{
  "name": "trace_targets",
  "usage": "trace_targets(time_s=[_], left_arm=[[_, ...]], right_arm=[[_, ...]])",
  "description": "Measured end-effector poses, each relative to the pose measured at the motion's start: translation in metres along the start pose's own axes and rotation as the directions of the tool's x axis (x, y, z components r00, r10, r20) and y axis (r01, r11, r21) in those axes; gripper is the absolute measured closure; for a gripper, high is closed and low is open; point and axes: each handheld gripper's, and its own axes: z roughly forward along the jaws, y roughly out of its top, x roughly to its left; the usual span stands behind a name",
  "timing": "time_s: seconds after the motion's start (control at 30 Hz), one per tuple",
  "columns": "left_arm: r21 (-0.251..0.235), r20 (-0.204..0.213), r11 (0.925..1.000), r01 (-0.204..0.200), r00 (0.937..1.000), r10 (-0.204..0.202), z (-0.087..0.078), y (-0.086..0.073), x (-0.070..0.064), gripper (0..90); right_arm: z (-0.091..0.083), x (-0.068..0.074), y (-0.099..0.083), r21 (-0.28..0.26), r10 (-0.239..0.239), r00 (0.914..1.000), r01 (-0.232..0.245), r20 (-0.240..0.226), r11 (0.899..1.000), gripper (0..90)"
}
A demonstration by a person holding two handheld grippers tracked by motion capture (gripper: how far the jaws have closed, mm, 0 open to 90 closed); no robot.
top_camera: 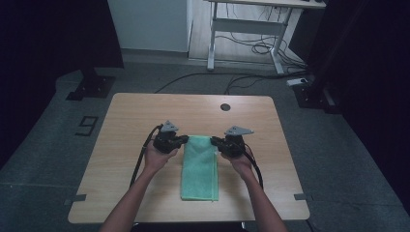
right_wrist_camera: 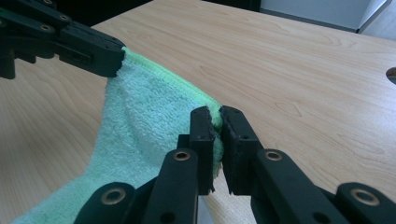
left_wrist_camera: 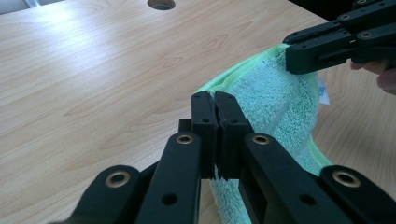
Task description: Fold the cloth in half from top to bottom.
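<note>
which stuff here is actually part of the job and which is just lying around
In the job:
- green towel, far edge lifted off the table
- left tool, shut on the towel's far left corner
- right tool, shut on its far right corner

Lying about:
- cables on the floor
- white desk frame behind
- floor marking

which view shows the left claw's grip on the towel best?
Left gripper view: left claw shut on the green towel corner, close up. Right gripper view shows it farther off, clamping the hem. High view shows it small, at the towel's far corner.
</note>
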Motion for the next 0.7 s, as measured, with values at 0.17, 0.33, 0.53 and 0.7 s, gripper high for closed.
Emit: trace_targets(time_s=[0.17, 0.33, 0.53, 0.7], left_arm=[[-0.012, 0.004, 0.9999, -0.007, 1.0, 0.007, -0.006, -0.001, -0.003, 87.8], [-0.017, 0.009, 0.9998, -0.01, 0.9999, 0.01, -0.008, -0.003, -0.007, 87.8], [-0.021, 0.013, 0.9997, -0.013, 0.9998, 0.013, -0.01, -0.006, -0.009, 87.8], [-0.024, 0.016, 0.9995, -0.018, 0.9997, 0.019, -0.014, -0.011, -0.013, 87.7]], right_arm=[[-0.005, 0.004, 0.0, -0.02, -0.012, 0.9999, 0.012, -0.005, 1.0, 82.5], [-0.008, 0.006, -0.002, -0.027, -0.01, 0.9999, 0.01, -0.01, 1.0, 82.5], [-0.01, 0.008, -0.006, -0.033, -0.011, 0.9998, 0.01, -0.014, 0.999, 82.5], [-0.015, 0.011, -0.008, -0.037, -0.018, 0.9996, 0.017, -0.021, 0.999, 82.4]])
